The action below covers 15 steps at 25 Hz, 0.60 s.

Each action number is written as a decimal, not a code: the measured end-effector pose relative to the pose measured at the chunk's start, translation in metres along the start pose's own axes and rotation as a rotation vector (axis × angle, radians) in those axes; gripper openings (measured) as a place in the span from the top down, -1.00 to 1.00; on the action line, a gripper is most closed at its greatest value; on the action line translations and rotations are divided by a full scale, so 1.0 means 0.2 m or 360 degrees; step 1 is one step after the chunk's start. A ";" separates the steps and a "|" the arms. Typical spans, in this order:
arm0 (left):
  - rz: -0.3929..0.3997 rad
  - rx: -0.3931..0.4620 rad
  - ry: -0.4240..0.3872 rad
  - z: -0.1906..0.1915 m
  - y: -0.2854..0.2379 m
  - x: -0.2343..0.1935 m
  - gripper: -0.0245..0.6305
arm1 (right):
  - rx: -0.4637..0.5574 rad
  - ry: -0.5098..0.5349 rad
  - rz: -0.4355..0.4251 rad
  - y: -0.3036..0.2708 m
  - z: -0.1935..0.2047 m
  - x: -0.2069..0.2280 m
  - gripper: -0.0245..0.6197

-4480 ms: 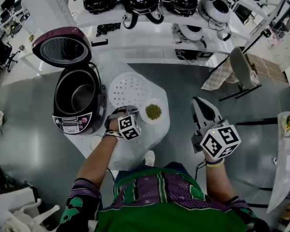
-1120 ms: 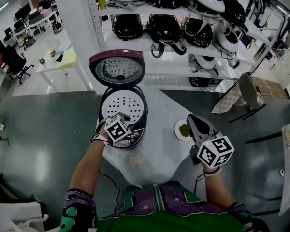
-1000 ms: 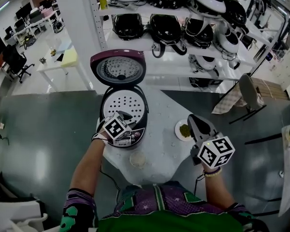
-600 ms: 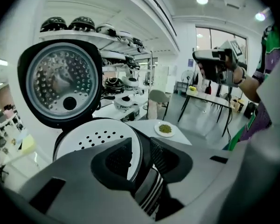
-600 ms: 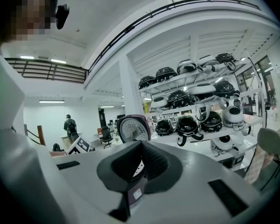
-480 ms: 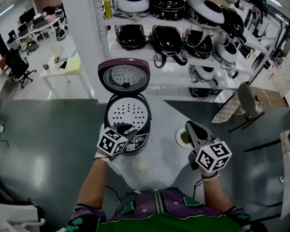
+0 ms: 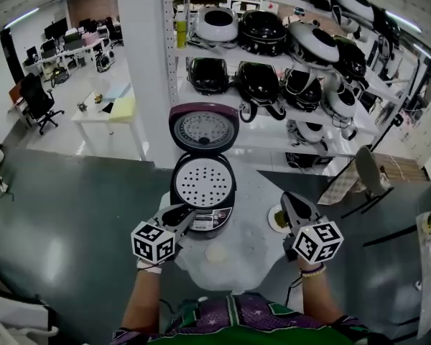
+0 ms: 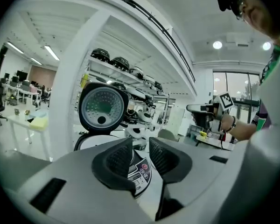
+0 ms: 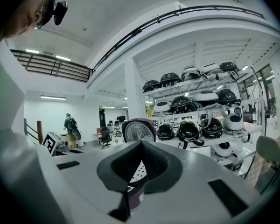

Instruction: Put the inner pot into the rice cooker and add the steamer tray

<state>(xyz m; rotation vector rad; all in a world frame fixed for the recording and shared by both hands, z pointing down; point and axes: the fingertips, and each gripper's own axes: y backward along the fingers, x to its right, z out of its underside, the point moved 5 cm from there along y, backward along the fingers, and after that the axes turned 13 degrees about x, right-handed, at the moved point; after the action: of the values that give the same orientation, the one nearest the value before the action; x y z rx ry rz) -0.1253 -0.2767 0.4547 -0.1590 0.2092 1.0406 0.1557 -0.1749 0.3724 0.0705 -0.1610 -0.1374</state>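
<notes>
The steamer tray (image 7: 202, 182) sits in the mouth of the rice cooker (image 7: 214, 218), and the cooker's lid (image 7: 203, 127) stands open behind it. My left tongs (image 7: 181, 214) hang just in front of the cooker's control panel, jaws apart with nothing between them. My right tongs (image 7: 290, 201) are closed and empty, off to the cooker's right, near a small dish (image 7: 271, 223) of green bits on the bench (image 7: 251, 237). I cannot see what lies under the tray.
</notes>
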 end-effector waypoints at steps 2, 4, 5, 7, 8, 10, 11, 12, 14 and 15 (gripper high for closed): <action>-0.0017 0.0042 0.0006 -0.02 0.09 0.01 0.52 | 0.0011 0.0002 0.0019 0.03 -0.01 -0.02 0.90; -0.0027 0.0077 0.0021 -0.04 0.18 0.03 0.54 | 0.0020 0.0007 0.0045 0.06 -0.02 -0.05 0.90; -0.0030 0.0087 0.0026 -0.04 0.22 0.03 0.55 | 0.0024 0.0010 0.0061 0.09 -0.02 -0.06 0.90; -0.0028 0.0092 0.0017 -0.04 0.30 0.06 0.55 | 0.0030 0.0022 0.0097 0.15 -0.03 -0.08 0.90; -0.0024 0.0095 0.0007 -0.04 0.33 0.07 0.56 | 0.0029 0.0029 0.0115 0.18 -0.03 -0.09 0.90; -0.0010 0.0117 -0.0010 -0.05 0.38 0.11 0.56 | 0.0021 0.0041 0.0143 0.24 -0.03 -0.11 0.90; -0.0002 0.0133 -0.0015 -0.06 0.41 0.12 0.57 | 0.0013 0.0045 0.0151 0.27 -0.02 -0.12 0.90; 0.0006 0.0150 -0.0017 -0.07 0.43 0.14 0.57 | 0.0001 0.0047 0.0153 0.30 -0.01 -0.14 0.90; 0.0017 0.0185 -0.0009 -0.08 0.46 0.17 0.58 | -0.0031 0.0053 0.0146 0.34 0.02 -0.18 0.90; 0.0020 0.0203 -0.0004 -0.09 0.47 0.19 0.59 | -0.0046 0.0057 0.0139 0.37 0.03 -0.20 0.90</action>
<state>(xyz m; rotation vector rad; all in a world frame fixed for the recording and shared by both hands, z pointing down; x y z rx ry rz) -0.1905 -0.2020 0.4245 -0.0411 0.2737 1.0366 0.1259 -0.0973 0.3775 0.0370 -0.1260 -0.0515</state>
